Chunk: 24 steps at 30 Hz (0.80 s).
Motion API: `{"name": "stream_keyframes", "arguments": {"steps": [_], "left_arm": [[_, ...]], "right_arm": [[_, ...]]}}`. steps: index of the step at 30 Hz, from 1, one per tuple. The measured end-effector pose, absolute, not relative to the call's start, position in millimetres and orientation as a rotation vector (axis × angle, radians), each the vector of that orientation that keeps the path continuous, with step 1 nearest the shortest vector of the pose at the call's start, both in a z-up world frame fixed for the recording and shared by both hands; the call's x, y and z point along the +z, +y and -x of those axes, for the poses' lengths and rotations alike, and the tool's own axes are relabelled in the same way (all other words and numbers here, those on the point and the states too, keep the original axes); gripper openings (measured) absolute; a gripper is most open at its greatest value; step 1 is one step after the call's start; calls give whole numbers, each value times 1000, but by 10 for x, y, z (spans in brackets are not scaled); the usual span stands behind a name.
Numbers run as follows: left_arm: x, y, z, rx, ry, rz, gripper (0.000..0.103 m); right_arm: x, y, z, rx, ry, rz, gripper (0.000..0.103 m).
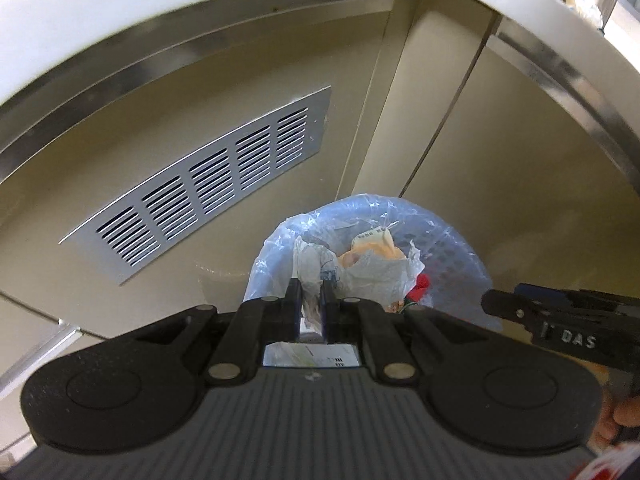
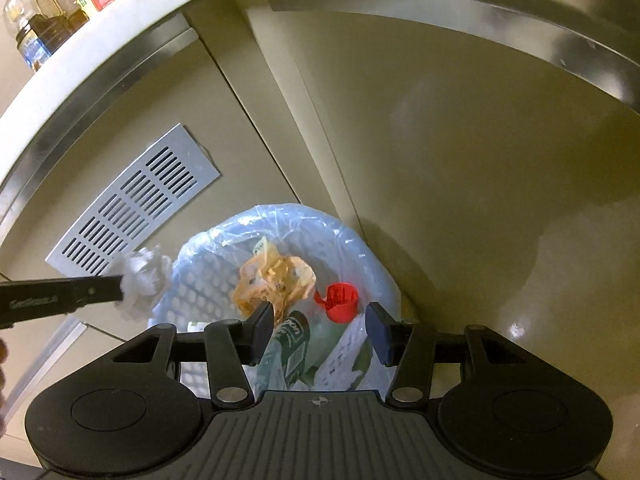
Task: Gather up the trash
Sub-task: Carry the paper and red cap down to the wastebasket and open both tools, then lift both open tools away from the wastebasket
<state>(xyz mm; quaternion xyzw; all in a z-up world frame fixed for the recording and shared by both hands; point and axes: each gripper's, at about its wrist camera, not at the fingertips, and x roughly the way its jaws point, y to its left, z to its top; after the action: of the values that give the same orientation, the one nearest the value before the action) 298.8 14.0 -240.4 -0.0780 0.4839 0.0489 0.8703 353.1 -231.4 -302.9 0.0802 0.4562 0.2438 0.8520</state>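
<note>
A white lattice waste basket (image 2: 192, 284) lined with a clear bluish bag (image 1: 452, 236) stands on the floor against the cabinets. Inside lie a crumpled tan wrapper (image 2: 276, 280), a red cap (image 2: 340, 300) and a green bottle (image 2: 296, 344). My left gripper (image 1: 311, 288) is shut on a crumpled white paper wad (image 1: 310, 308), held above the basket's left rim; the wad also shows in the right wrist view (image 2: 142, 280). My right gripper (image 2: 320, 320) is open and empty just above the basket; it shows at the right edge of the left wrist view (image 1: 520, 308).
Beige cabinet doors (image 2: 460, 160) rise behind the basket, with a silver vent grille (image 1: 208, 188) to the left. A white countertop edge (image 1: 120, 24) runs overhead, with bottles and red boxes (image 2: 60, 4) on it.
</note>
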Motion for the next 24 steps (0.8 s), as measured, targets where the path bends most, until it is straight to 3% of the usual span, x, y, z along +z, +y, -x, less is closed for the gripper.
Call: {"name": "stream_keyframes", "arguments": {"steps": [6,10,24], "left_arm": [[-2530,121,-3138,102,1020,142,15],[-2567,111,-3166,93,1017,126,30],[-2400,89,-2959,74,1035,150,30]], "right_arm": [[-3023,-2313,-3552,511,964,-170,51],[-2991,-2285,-3555,514,961,-162,51],[-2894,-2147,-3397,548,971,-120,51]]}}
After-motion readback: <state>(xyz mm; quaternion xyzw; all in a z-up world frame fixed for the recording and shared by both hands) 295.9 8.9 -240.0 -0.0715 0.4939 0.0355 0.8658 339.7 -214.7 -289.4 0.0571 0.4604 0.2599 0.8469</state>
